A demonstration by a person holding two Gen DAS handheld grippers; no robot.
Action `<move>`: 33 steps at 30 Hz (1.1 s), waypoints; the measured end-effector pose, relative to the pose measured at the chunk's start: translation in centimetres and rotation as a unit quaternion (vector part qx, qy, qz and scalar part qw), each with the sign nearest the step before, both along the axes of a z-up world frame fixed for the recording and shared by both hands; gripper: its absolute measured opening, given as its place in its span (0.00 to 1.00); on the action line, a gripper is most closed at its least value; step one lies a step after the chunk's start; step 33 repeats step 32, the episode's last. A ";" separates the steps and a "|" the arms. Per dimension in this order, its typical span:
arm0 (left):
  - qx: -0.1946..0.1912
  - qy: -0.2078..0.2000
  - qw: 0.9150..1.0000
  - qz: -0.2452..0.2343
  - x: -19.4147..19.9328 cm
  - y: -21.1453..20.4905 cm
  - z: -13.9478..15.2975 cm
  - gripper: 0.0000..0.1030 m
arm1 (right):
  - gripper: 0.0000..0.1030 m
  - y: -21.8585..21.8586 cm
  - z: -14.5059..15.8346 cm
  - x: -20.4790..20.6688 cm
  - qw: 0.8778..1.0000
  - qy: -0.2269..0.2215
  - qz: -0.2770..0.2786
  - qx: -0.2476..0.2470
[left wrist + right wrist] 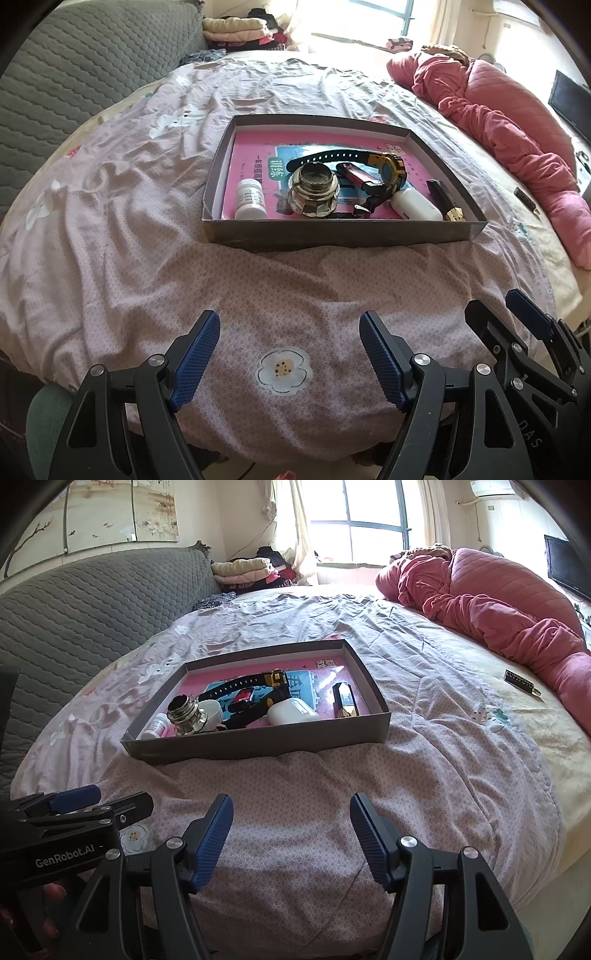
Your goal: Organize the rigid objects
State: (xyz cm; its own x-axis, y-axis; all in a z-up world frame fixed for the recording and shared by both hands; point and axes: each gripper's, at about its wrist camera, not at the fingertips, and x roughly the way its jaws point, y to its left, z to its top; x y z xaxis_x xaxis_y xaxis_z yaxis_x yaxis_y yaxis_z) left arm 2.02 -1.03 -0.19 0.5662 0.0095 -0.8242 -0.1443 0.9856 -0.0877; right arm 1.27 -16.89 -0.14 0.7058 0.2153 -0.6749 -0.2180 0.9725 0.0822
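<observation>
On the bed, box holds watch, bottle; both tongs released.

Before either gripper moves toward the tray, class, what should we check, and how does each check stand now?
1. Left gripper open and holding nothing: ok.
2. Right gripper open and holding nothing: ok.
3. Quilt between fingers and tray free of obstacles: ok.
4. Tray lying flat: cannot tell, the quilt under it is rumpled.
5. All items in the tray: not ok, a dark tag lies on the bed to the right, outside it.
6. Glass jar clear to grasp: not ok, the white bottle and watch crowd it.
</observation>
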 end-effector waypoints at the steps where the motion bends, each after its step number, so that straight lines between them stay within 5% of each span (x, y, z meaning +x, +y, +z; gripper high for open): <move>1: 0.001 -0.001 1.000 0.001 0.0 0.0 0.0 0.77 | 0.63 0.0 0.0 0.0 1.000 0.001 0.000 -0.001; 33: 0.003 0.008 1.000 0.013 -0.3 0.6 -0.6 0.77 | 0.63 0.0 -0.5 0.0 1.000 0.005 -0.001 -0.007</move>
